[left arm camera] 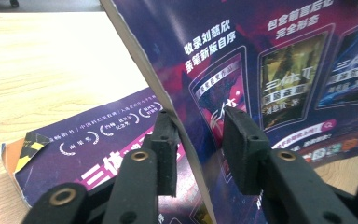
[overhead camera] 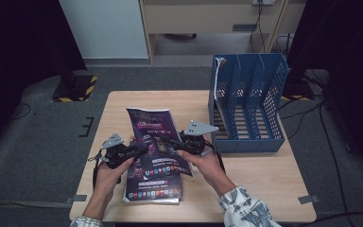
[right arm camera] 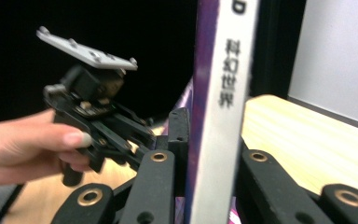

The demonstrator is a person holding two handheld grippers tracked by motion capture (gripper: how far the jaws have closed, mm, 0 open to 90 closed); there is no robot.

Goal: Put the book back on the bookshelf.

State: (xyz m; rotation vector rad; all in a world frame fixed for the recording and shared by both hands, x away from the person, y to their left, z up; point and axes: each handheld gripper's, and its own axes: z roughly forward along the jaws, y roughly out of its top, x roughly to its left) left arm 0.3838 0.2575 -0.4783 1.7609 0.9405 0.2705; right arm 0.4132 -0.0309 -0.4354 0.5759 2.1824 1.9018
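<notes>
Magazine (overhead camera: 155, 137), thin, glossy, likely light, floppy and slick: held tilted above a second magazine (overhead camera: 152, 188) lying flat on the worktop (overhead camera: 264, 179). Left claw (overhead camera: 139, 150) straddling its edge, not quite pinched; right claw (overhead camera: 169, 141) clamped on its spine. Best gripped near the spine. Beyond, blue file rack (overhead camera: 248, 101); farther, grey carpet (overhead camera: 38, 127).

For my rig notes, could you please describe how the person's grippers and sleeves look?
Both the left gripper and right gripper are black, with brass-coloured pivot rivets, grey three-cornered top plates and trailing black cables. The sleeves are light fabric with a dark pattern.
</notes>
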